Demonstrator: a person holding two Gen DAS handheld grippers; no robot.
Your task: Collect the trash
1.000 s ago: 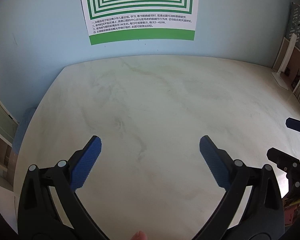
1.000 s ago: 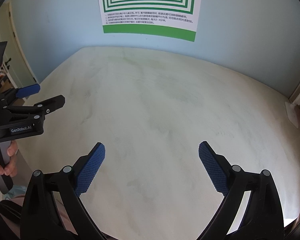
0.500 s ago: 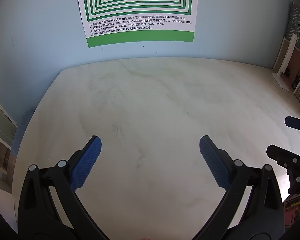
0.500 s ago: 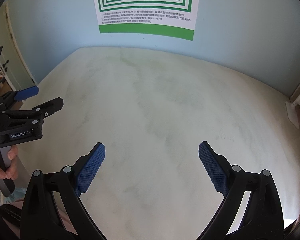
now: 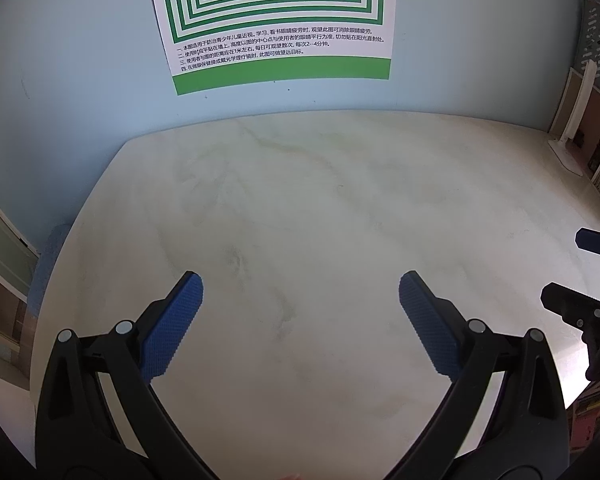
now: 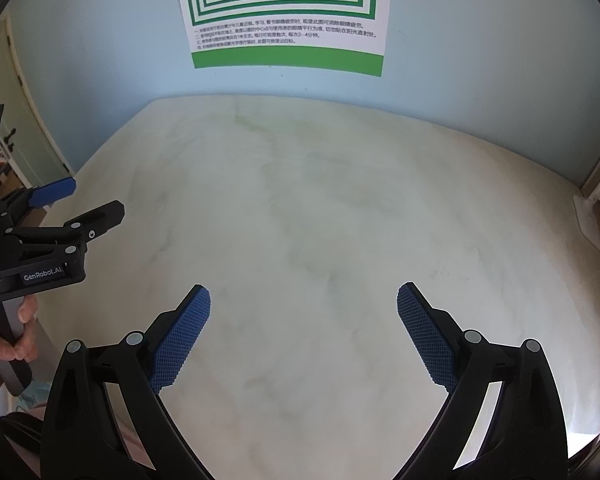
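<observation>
No trash shows in either view. My left gripper [image 5: 300,284] is open and empty above the pale marble table [image 5: 320,208]. My right gripper [image 6: 303,294] is open and empty over the same table [image 6: 320,200]. The left gripper also shows at the left edge of the right wrist view [image 6: 88,200], held by a hand. The right gripper shows at the right edge of the left wrist view [image 5: 572,268]. Both hover near the table's front edge.
A light blue wall with a green-striped poster [image 5: 276,20] stands behind the table. Books and a white stand [image 5: 572,136] sit at the far right. A pale green door [image 6: 16,128] is to the left.
Both grippers have tilted slightly, so the poster sits lower in both views. Both stay open and empty.
</observation>
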